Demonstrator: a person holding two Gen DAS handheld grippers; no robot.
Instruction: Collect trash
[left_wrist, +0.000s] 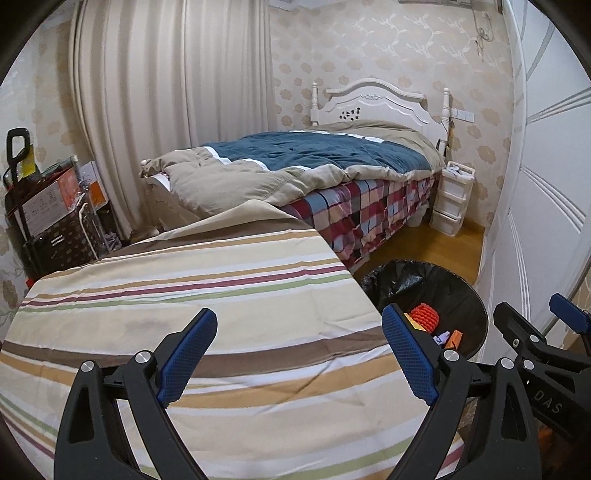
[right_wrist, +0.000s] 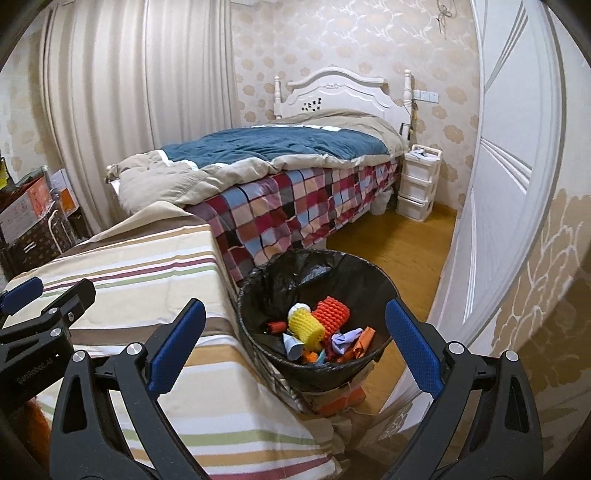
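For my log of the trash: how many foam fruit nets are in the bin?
2. The orange net lies at the middle of the bin, and the yellow net leans against its left side. More may be hidden under the paper scraps.

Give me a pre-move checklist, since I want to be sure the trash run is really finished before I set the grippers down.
1. Left gripper holds nothing: ok, jaws wide apart over the striped cloth.
2. Right gripper holds nothing: ok, jaws open above the trash bin.
3. Trash is inside the bin: ok, the orange foam net, yellow foam net and crumpled paper scraps lie in the black liner.
4. Striped cloth has no litter left: ok for the part in view.
5. Floor by the bin has no dropped pieces: cannot tell, the gripper arms hide part of it.
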